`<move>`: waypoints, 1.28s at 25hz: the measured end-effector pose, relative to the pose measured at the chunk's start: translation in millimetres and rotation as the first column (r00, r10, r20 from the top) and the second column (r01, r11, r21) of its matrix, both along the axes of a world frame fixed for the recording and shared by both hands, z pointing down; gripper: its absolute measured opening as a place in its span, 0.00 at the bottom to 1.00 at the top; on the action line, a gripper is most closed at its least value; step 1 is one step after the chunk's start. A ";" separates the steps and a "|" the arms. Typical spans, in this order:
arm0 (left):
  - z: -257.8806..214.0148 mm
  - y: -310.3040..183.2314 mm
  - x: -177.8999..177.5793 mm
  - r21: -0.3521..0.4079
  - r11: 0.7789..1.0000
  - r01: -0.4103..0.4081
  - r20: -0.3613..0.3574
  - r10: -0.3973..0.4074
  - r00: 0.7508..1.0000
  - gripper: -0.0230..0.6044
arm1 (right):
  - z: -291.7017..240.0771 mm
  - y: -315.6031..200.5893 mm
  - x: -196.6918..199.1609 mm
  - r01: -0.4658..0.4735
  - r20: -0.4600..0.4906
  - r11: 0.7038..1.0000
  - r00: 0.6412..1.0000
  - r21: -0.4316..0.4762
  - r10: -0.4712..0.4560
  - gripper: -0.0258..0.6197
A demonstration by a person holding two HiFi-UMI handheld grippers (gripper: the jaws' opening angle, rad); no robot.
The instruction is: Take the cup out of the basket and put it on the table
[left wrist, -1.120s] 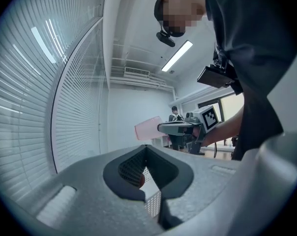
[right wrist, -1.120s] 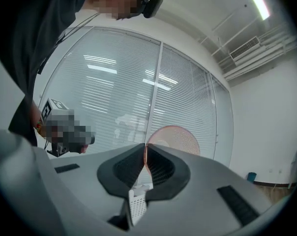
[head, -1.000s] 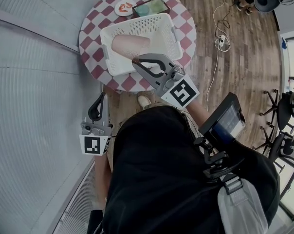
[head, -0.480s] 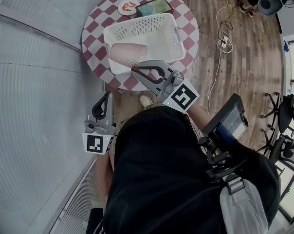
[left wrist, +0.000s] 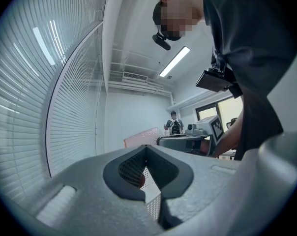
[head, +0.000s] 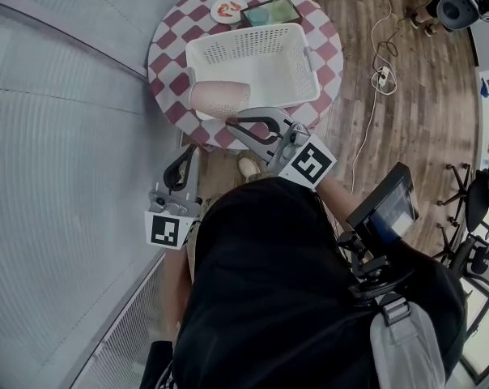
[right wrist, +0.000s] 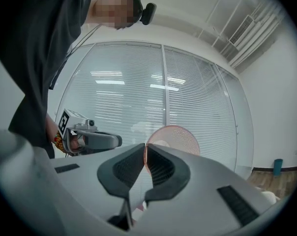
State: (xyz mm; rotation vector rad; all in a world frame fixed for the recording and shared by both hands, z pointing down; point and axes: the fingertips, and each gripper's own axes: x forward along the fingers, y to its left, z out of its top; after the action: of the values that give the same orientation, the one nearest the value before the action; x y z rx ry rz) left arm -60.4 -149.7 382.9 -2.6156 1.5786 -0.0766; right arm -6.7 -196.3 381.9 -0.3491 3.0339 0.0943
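A pink cup (head: 218, 100) hangs on its side over the near left corner of the white basket (head: 248, 32), which stands on the round checkered table (head: 167, 49). My right gripper (head: 231, 120) is shut on the cup's rim. In the right gripper view the cup (right wrist: 174, 137) shows as a pink disc just past the pinched jaws of my right gripper (right wrist: 143, 154). My left gripper (head: 184, 157) hangs low beside my left hip, away from the table, shut with nothing in it. The left gripper view looks past the left gripper (left wrist: 146, 150) to the pink cup (left wrist: 141, 137).
A small plate (head: 227, 9) and a green tray (head: 270, 12) sit on the table's far side behind the basket. A blinds-covered wall curves along the left. Cables (head: 382, 71) lie on the wooden floor to the right, with office chairs (head: 471, 193) further right.
The cup has come up out of the basket's left side and toward me, held by my right gripper. My left gripper has stayed low at my side.
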 end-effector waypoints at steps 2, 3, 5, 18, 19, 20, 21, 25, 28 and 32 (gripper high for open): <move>0.5 -1.3 0.0 0.001 1.000 0.002 -0.001 -0.002 1.000 0.04 | 2.7 1.6 -0.1 0.009 -0.003 1.000 1.000 -0.004 -0.009 0.08; 1.1 -2.3 -0.5 0.004 1.000 0.004 -0.003 -0.004 1.000 0.04 | 4.2 2.5 -0.5 0.013 -0.005 1.000 1.000 -0.004 -0.013 0.08; 5.7 -3.7 -1.5 -0.007 1.000 0.004 -0.004 -0.004 1.000 0.04 | 7.1 5.0 -2.2 0.023 -0.005 1.000 1.000 -0.006 -0.023 0.08; 30.2 -10.5 3.8 -0.048 0.999 0.000 -0.044 -0.003 0.999 0.04 | 27.0 10.8 -4.0 0.053 -0.036 0.998 0.998 -0.025 -0.053 0.08; 31.3 -10.7 3.9 -0.051 0.999 0.000 -0.044 -0.002 0.999 0.04 | 27.4 10.5 -3.8 0.052 -0.035 0.998 0.998 -0.026 -0.052 0.08; 32.0 -10.9 4.1 -0.052 0.999 0.000 -0.046 -0.002 0.999 0.04 | 27.6 10.1 -3.4 0.050 -0.033 0.998 0.998 -0.028 -0.051 0.08; 32.4 -11.3 4.3 -0.054 0.999 -0.001 -0.046 -0.001 0.999 0.04 | 28.1 9.8 -3.1 0.049 -0.034 0.998 0.998 -0.028 -0.050 0.08; 34.1 -11.8 5.4 -0.059 0.998 -0.005 -0.047 0.002 0.999 0.04 | 29.4 9.6 -1.8 0.047 -0.039 0.999 0.998 -0.025 -0.048 0.08; 33.5 -11.6 7.1 -0.057 0.998 -0.010 -0.050 0.007 0.999 0.04 | 29.1 9.3 -0.9 0.046 -0.033 0.998 0.998 -0.030 -0.047 0.08; 33.1 -11.8 7.1 -0.055 0.998 -0.013 -0.052 0.010 0.999 0.04 | 30.6 7.4 -1.3 0.036 -0.045 0.999 0.998 -0.028 -0.037 0.08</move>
State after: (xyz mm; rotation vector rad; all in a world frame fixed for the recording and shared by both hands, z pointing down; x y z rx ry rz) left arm -53.3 -161.4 416.0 -2.6889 1.6003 -0.0526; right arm -8.0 -188.9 412.6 -0.2976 3.0873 0.0600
